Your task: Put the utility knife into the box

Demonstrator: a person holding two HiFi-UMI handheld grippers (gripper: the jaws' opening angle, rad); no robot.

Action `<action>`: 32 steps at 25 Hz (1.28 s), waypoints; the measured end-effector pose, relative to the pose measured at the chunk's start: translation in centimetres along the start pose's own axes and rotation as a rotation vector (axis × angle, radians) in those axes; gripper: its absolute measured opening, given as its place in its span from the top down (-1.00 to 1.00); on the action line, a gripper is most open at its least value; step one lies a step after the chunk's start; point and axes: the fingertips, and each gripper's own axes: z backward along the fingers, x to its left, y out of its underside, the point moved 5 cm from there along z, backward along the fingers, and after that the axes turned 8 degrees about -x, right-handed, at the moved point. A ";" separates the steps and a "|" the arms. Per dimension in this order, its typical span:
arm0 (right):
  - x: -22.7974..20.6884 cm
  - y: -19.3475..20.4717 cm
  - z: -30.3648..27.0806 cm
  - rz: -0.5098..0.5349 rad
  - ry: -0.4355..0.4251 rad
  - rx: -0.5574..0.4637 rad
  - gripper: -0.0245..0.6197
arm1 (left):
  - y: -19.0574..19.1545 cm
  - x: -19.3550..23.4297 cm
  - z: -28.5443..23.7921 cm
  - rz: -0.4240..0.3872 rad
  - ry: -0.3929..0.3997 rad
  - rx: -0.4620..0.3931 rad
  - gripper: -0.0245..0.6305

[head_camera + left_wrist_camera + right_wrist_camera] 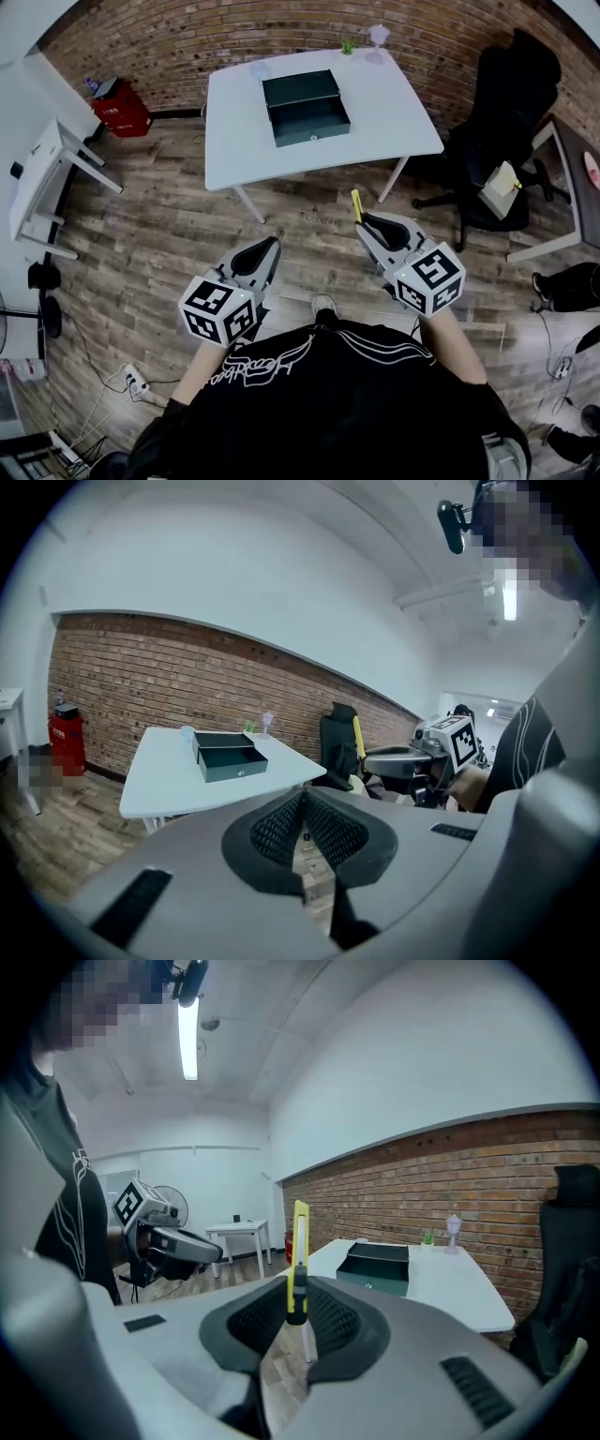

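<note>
A dark green box (305, 108) lies open on the white table (394, 112) ahead of me; it also shows in the left gripper view (225, 757) and the right gripper view (375, 1267). My right gripper (367, 225) is shut on a yellow utility knife (356, 204), which stands upright between the pads (300, 1241). It hangs over the wooden floor, short of the table's near edge. My left gripper (270, 246) is beside it at waist height, its jaws (304, 799) together with nothing between them.
A black office chair (502, 141) stands right of the table, with a desk (577, 178) beyond it. A small white desk (42, 178) and a red container (120, 111) are at the left. A cup (260, 68), a small plant (348, 46) and a glass (378, 37) sit at the table's far edge.
</note>
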 end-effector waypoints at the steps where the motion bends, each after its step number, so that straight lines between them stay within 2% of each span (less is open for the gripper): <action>1: -1.3 -0.2 -0.9 0.001 -0.001 0.006 0.72 | -0.6 0.7 -1.3 0.003 0.000 0.000 0.82; 10: -9.4 -2.4 -8.3 0.069 -0.025 0.033 0.72 | -4.5 5.8 -9.3 -0.010 -0.020 -0.014 0.82; 19: -12.4 -2.4 -14.1 0.107 -0.038 0.081 0.71 | -4.4 10.5 -11.5 0.005 -0.053 0.015 0.82; 24: -13.8 -1.8 -17.6 0.099 -0.018 0.123 0.71 | -4.8 13.8 -13.6 0.020 -0.023 0.043 0.82; 32: -17.6 -1.8 -24.0 0.145 0.038 0.203 0.71 | -8.3 20.0 -18.8 0.010 0.043 0.061 0.82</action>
